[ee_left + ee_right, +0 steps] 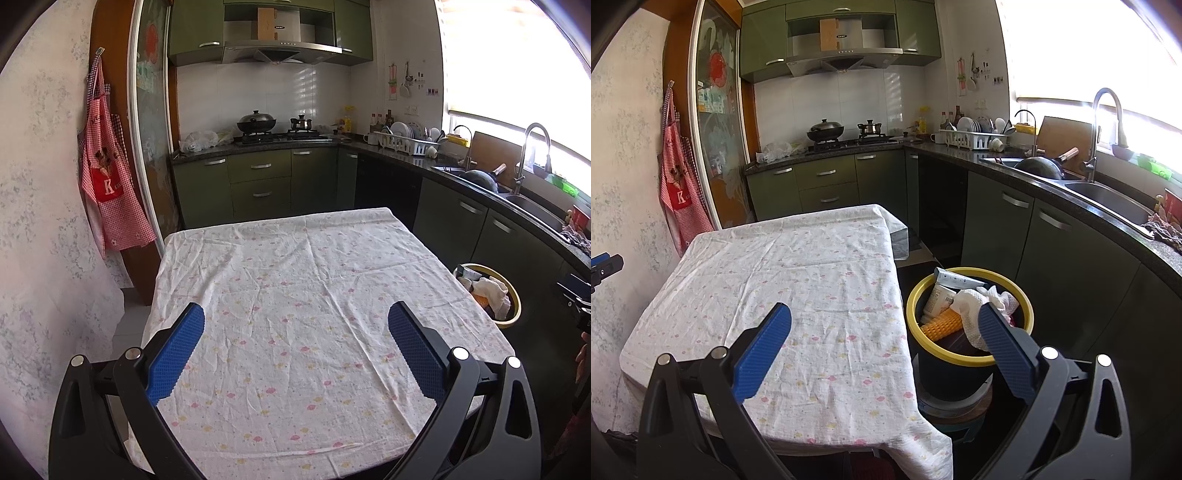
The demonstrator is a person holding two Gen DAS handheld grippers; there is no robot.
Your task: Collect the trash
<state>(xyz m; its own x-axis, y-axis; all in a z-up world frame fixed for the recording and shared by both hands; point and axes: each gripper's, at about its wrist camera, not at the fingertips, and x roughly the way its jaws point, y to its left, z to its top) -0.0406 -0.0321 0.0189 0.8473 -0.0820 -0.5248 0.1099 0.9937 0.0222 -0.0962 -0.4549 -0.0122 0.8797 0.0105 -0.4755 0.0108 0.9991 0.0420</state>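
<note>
Kitchen desk bare, trash heaped in bin just beside. Left gripper, right gripper: fingers wide apart, holding nothing. Could topple if bumped, perched on stand.

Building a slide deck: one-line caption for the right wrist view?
Open right gripper above the clothed table, beside a yellow-rimmed bin holding crumpled paper.

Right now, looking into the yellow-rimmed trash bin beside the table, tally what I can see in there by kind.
Crumpled white paper towel: 1
White labelled container: 1
Flat white packet: 1
Ridged orange-yellow piece: 1
Total: 4 visible in the trash bin; anything underneath is hidden.
</note>
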